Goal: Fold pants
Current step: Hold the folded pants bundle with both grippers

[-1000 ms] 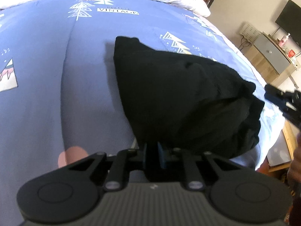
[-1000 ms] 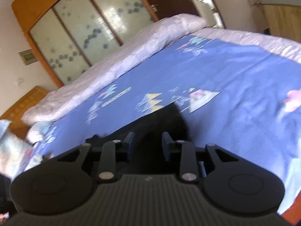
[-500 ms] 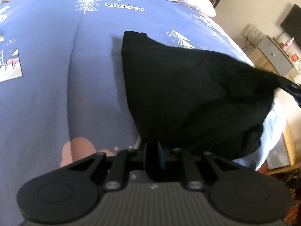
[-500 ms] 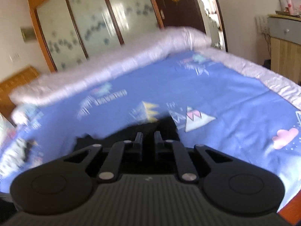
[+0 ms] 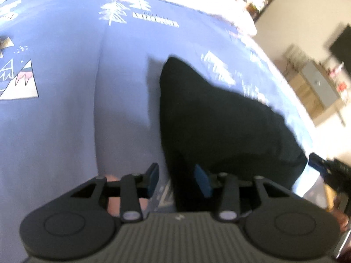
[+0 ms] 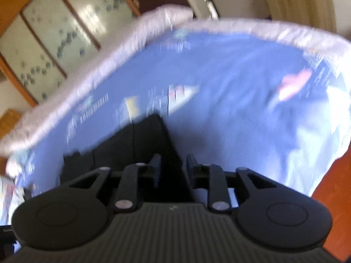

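Black pants (image 5: 219,120) lie bunched in a folded heap on the blue printed bedspread (image 5: 65,120). My left gripper (image 5: 178,182) hovers at their near edge. Its jaws are opening, and the blue pads (image 5: 153,178) stand apart with only the cloth's edge lying between them, not pressed. My right gripper (image 5: 324,171) shows at the heap's right end. In the right wrist view the pants (image 6: 136,144) taper to a corner that runs between my right gripper's (image 6: 173,169) fingers. Those jaws are opening too, and no pad presses the cloth. Both views are blurred.
The bed's white quilted border (image 6: 109,65) runs along the far side. A wardrobe with glass doors (image 6: 54,39) stands behind it. A wooden cabinet (image 5: 318,87) and a dark screen (image 5: 342,43) are to the right. Wooden floor (image 6: 329,186) shows past the bed's edge.
My left jaws, shut on the pants' edge before, have opened and let go. The right jaws closed, then parted again, and that view swung. The pants have sunk flatter onto the bed.
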Tool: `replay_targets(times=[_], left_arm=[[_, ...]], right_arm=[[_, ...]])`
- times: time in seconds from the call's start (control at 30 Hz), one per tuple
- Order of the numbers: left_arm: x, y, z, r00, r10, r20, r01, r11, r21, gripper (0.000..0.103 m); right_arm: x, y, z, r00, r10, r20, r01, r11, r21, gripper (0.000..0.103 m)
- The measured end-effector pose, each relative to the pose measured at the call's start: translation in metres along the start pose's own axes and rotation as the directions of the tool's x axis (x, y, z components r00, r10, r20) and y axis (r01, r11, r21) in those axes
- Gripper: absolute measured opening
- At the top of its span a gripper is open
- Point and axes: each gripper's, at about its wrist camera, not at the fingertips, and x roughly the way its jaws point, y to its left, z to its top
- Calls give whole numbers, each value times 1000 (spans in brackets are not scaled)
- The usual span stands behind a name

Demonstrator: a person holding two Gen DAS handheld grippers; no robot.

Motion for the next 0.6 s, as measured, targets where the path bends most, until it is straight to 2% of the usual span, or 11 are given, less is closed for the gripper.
replay_targets(times=[0.07,0.17,0.23,0.3,0.37,0.4,0.43,0.5,0.6], left_arm=[[-2,-3,10,1000,-22,22,23,1000,-13,36],[3,-21,17,998,-61,27,60,998,20,36],[12,-35,14,996,-84,8,83,994,64,34],[28,-44,5,997,-68,-41,73,990,118,33],[52,-47,-10,992,19,-127,4,985,173,35],[60,-45,-20,991,41,-127,-15,979,201,36],[56,-47,-28,996,36,-82,-15,970,244,36],[53,-51,-31,996,57,-69,-35,956,290,36],[55,-51,-28,994,62,-87,-36,961,273,36]], right_arm=[[-10,5,6,999,23,44,-22,1000,-13,30],[-17,22,11,994,71,81,-65,995,-71,30],[-12,32,8,991,116,65,-109,989,-99,30],[-3,40,3,989,145,28,-140,982,-128,30],[20,41,-9,992,109,-67,-118,982,-145,27],[39,38,-16,990,65,-122,-84,984,-157,27],[55,31,-26,987,23,-159,-49,985,-167,26],[57,27,-34,993,40,-110,-59,982,-180,26],[57,41,-28,994,-3,-111,-25,968,-250,29]])
